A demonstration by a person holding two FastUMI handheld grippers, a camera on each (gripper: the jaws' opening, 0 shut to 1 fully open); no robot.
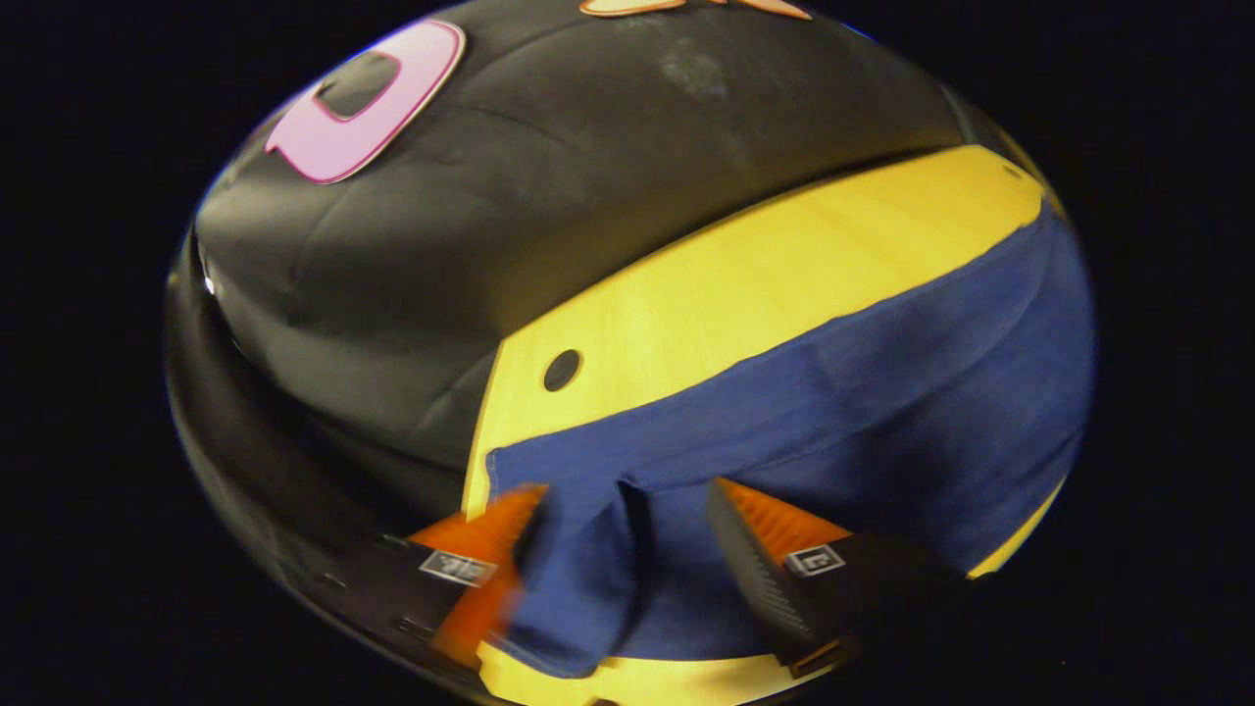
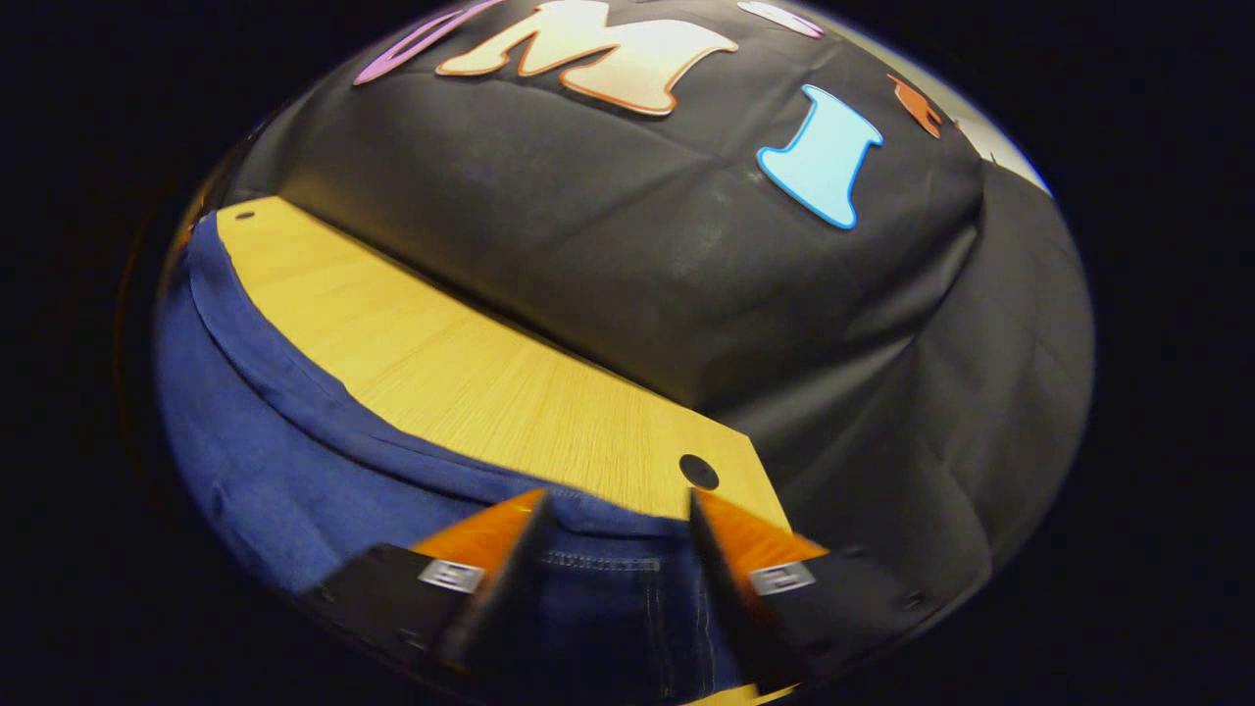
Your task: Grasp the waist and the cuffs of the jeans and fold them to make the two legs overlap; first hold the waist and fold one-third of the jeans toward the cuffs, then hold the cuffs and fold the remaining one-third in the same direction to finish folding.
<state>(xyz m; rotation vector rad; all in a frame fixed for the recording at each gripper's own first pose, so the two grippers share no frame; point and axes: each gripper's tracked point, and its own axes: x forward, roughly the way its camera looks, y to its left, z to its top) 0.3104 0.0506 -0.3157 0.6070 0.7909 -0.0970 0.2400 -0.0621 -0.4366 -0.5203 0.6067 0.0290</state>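
Dark blue jeans [image 1: 833, 392] lie spread across the yellow wooden table [image 1: 745, 275]. In the left gripper view one end of the jeans lies near the table's left edge, with a raised crease in the cloth. My left gripper [image 1: 627, 495] hovers open over that end, the crease between its fingers; the left finger is blurred. In the right gripper view a stitched hem of the jeans [image 2: 598, 564] lies between the fingers of my right gripper [image 2: 618, 500], which is open, close to the table's right end. I cannot tell which end is the waist and which the cuffs.
A round hole [image 1: 562, 370] pierces the table near its corner; another hole [image 2: 698, 472] shows just beyond my right fingertips. A bare strip of table [image 2: 471, 382] runs behind the jeans. The black cloth wall [image 2: 637, 245] rises right behind the table.
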